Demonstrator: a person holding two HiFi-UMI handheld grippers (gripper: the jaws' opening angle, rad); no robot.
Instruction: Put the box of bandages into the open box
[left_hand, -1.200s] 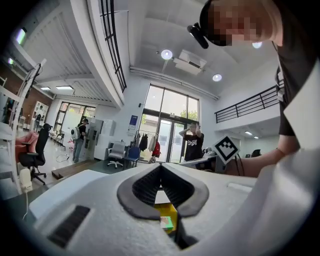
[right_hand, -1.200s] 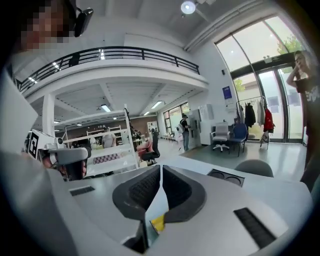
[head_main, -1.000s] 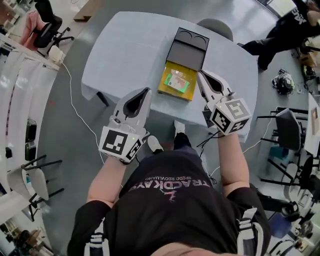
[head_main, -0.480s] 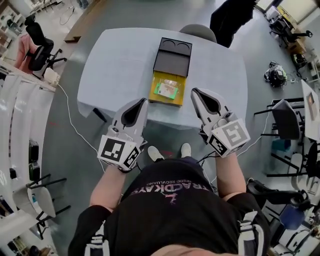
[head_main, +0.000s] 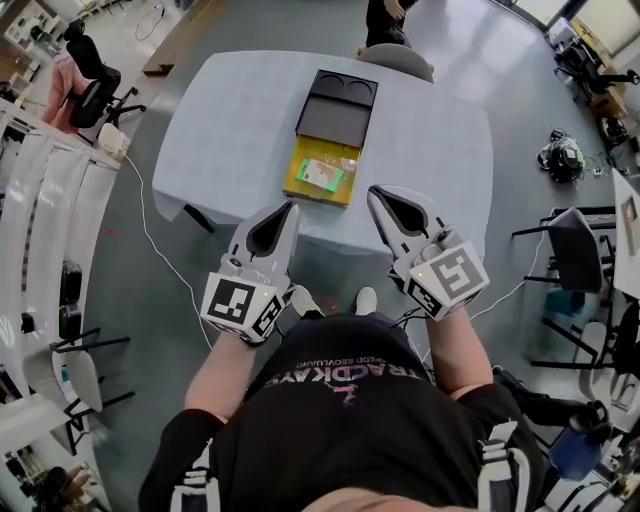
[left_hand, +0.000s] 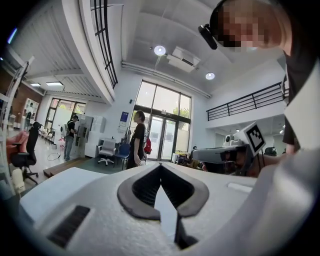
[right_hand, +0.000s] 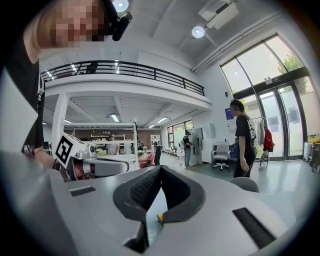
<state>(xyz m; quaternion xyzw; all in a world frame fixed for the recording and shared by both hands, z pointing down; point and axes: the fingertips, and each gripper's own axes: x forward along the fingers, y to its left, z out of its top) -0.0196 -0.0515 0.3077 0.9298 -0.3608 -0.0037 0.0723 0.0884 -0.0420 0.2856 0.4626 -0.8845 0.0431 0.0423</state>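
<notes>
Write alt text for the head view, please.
From above: a person holds the left gripper and right gripper, both shut and empty, at a table's near edge. On the table an open yellow box holds the box of bandages, black lid laid back.

The round table (head_main: 230, 120) wears a pale blue cloth, matt and smooth. On it, the far black box lid (head_main: 337, 105) looks like matt card. The near yellow open box (head_main: 320, 147) and the green box of bandages (head_main: 322, 175) inside it look like printed card with a slight sheen. The left gripper (head_main: 291, 207) and right gripper (head_main: 373, 191) have smooth, matt, pale grey plastic shells. Their black pads (left_hand: 142, 187) are ribbed and rubbery.
</notes>
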